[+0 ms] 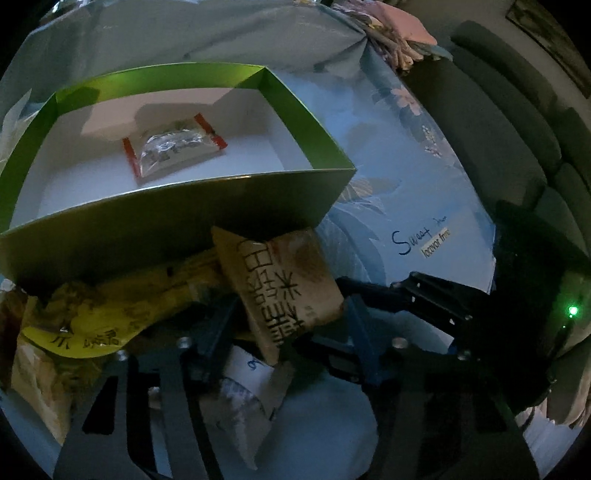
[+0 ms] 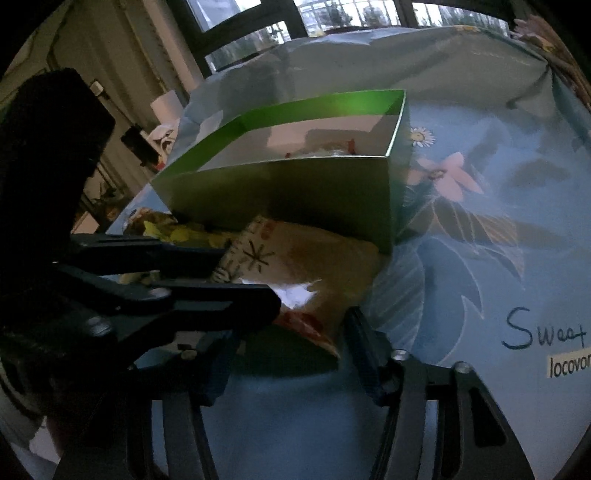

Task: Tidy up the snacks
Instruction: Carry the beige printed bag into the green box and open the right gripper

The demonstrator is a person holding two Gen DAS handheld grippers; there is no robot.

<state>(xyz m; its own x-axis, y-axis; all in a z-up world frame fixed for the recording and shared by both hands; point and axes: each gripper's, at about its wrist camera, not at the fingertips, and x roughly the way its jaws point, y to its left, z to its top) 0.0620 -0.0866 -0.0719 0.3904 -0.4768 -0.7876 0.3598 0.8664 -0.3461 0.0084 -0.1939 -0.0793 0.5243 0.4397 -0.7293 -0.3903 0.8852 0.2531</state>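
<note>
A green box (image 1: 184, 221) with a white inside stands on the blue flowered tablecloth; it holds one clear snack packet with red ends (image 1: 173, 147). Against its near wall lies a tan snack packet with black characters (image 1: 284, 288). My left gripper (image 1: 286, 332) is open, a finger on each side of this tan packet. A yellow packet (image 1: 110, 317) lies to its left. In the right wrist view the box (image 2: 295, 192) is ahead, and the tan packet (image 2: 314, 266) lies between my open right gripper (image 2: 288, 339) and the box. The left gripper (image 2: 184, 280) reaches in from the left.
More snack packets (image 1: 243, 413) lie under and left of my left gripper. The tablecloth (image 2: 480, 258) bears a handwritten "Sweet" and a label. A dark sofa (image 1: 517, 129) runs along the right. A chair and windows (image 2: 258, 29) stand behind the table.
</note>
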